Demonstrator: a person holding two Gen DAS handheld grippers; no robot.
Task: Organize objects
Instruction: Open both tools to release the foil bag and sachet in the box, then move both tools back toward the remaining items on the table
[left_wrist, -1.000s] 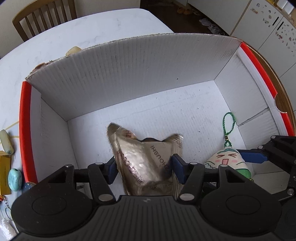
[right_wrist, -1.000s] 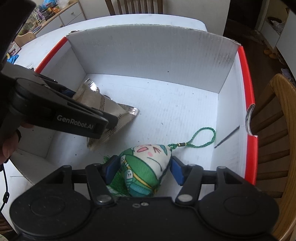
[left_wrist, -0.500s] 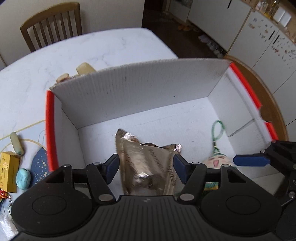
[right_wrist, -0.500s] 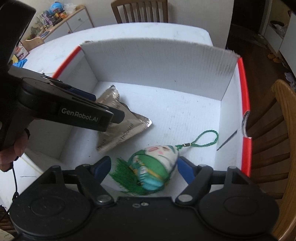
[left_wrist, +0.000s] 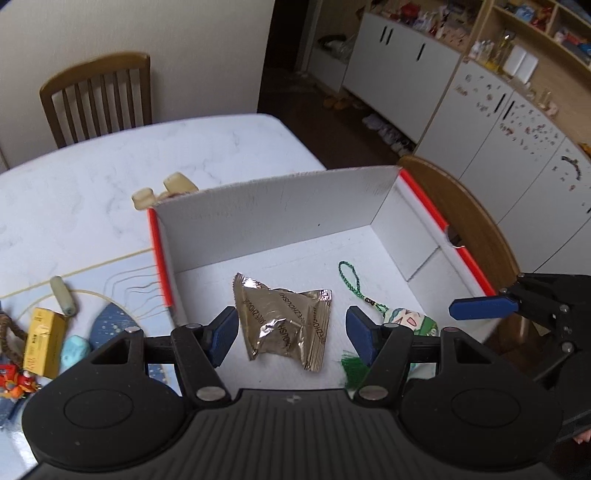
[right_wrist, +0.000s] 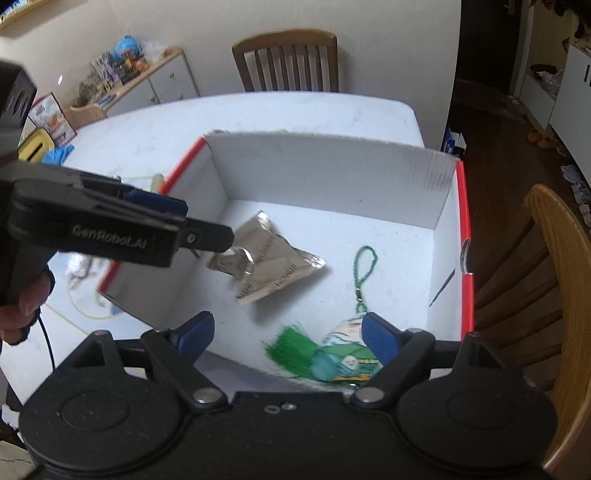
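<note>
Item 1. White cardboard box with red rim (left_wrist: 424, 192), open-topped, standing on the white marble-look table (left_wrist: 92, 177). It serves as the collecting bin, lying ahead of and below both claws.

Item 2. Gold foil snack packet (left_wrist: 282, 321), flat on the box floor, seen between and below the left gripper (left_wrist: 291, 332) fingers. The blue pads stand clear on either side of it and hold nothing, so the packet reads as deposited.

Item 3. Zongzi-shaped plush charm with green tassel and braided loop (right_wrist: 343, 358), on the box floor near the front wall, just inside the right-hand finger of the right gripper (right_wrist: 284, 336). That claw's jaws have just been opening and now stand wide; the charm lies loose below them, unpinched. Its cord trails toward the far wall.

Item 4. Unsorted stock, left of the left claw on the table, outside the box: yellow carton (left_wrist: 44, 336), pale blue pebble-like piece (left_wrist: 74, 349), cream cylinder (left_wrist: 63, 295), small red figure (left_wrist: 14, 380). Two cream pieces (left_wrist: 162, 190) sit behind the box's far wall.

Status, by judgement: two items binned; both claws free to fetch from the left-side stock.
</note>
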